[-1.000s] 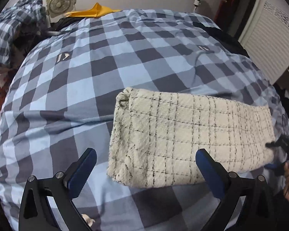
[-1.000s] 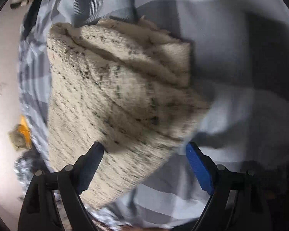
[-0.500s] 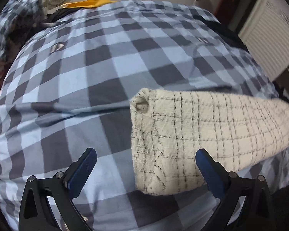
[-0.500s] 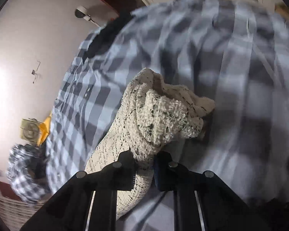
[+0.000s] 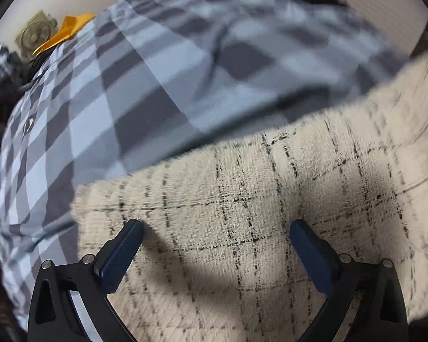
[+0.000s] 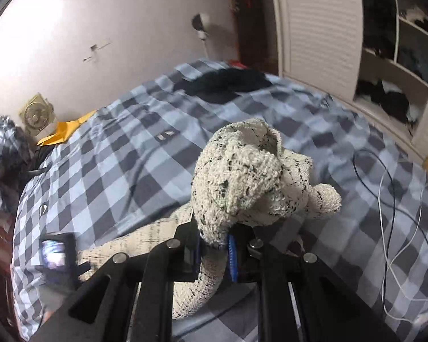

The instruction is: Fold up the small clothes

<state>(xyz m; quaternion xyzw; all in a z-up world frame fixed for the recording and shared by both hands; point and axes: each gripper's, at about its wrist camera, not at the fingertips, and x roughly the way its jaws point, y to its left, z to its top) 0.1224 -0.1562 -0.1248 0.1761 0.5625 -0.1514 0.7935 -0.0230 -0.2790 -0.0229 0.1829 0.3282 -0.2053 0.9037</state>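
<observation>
Cream garment (image 6: 242, 179) with thin black check lines, one end lifted off the bed, the rest trailing down onto it.

Right gripper (image 6: 214, 252) is clenched on a bunched end of the fuzzy knit; its jaws have just been closing. Left gripper (image 5: 214, 236) hovers spread wide over the flat part, grasping nothing. Blue-grey checked bedcover (image 6: 114, 165) beneath, creased. Beyond: pale wall, small fan (image 6: 37, 116), louvred wardrobe door (image 6: 322, 34), cables (image 6: 391, 228) on the cover.
</observation>
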